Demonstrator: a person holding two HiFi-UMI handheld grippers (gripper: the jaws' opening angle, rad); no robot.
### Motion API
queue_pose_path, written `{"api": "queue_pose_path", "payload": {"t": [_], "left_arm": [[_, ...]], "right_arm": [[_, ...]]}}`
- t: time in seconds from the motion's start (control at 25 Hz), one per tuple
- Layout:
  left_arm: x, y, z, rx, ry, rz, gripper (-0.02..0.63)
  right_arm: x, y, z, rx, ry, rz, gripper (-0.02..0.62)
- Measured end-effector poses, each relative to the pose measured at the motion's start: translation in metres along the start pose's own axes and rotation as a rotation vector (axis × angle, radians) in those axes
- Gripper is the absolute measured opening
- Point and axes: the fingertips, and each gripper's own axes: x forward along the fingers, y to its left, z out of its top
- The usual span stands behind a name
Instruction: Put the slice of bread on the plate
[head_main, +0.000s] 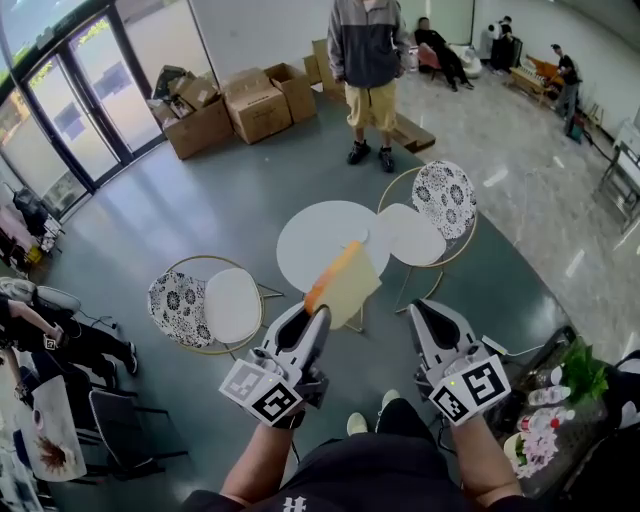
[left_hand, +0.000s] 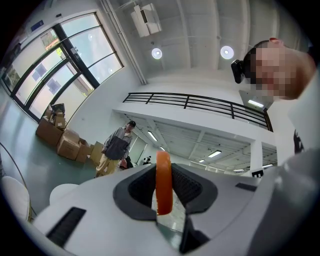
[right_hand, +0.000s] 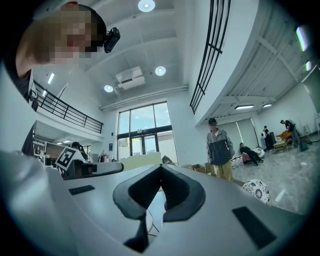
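Note:
A slice of bread (head_main: 347, 282), pale yellow with an orange crust, is held in the air over the grey floor by my left gripper (head_main: 318, 312), which is shut on its lower edge. In the left gripper view the bread (left_hand: 163, 192) stands edge-on between the dark pads of the left gripper (left_hand: 163, 171). My right gripper (head_main: 419, 309) is alongside to the right, its jaws together and empty; the right gripper view shows the right gripper (right_hand: 161, 168) with its tips meeting. A round white table (head_main: 312, 238) lies just beyond the bread. I cannot make out a plate.
Two chairs with patterned backs flank the table, one on the left (head_main: 205, 305) and one on the right (head_main: 432, 215). A person (head_main: 368, 60) stands beyond the table. Cardboard boxes (head_main: 232, 105) are piled at the back left. A counter with bottles and greenery (head_main: 560, 400) is at my right.

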Motion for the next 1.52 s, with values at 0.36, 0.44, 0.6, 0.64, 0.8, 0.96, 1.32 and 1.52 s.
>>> {"api": "queue_pose_path", "payload": {"t": [0.36,0.44,0.6,0.64,0.8,0.96,1.32,1.52], "left_arm": [[0.037,0.034,0.006,0.009,0.002,0.032,0.092],[0.05,0.045,0.005,0.011,0.007,0.039,0.092],[0.083,0.068,0.002,0.006,0.019,0.051,0.092],[0.093,0.072,0.0,0.005,0.023,0.052,0.092],[0.134,0.088,-0.002,0.025,0.034,0.054,0.092],[0.169,0.104,0.004,0.017,0.032,0.067,0.092],[0.238,0.14,-0.005,-0.004,0.034,0.117,0.092],[0.259,0.157,-0.016,-0.019,0.063,0.135,0.092]], "right_arm": [[0.046,-0.036,0.004,0.015,-0.013,0.024,0.002],[0.059,-0.048,0.004,0.017,-0.015,0.029,0.002],[0.088,-0.076,0.004,0.022,-0.009,0.042,0.002],[0.094,-0.085,0.004,0.022,-0.008,0.043,0.002],[0.12,-0.121,0.005,0.021,-0.005,0.047,0.002],[0.148,-0.151,0.011,0.022,0.006,0.065,0.002],[0.195,-0.218,0.005,0.053,0.029,0.104,0.002],[0.214,-0.234,-0.001,0.055,0.043,0.114,0.002]]}}
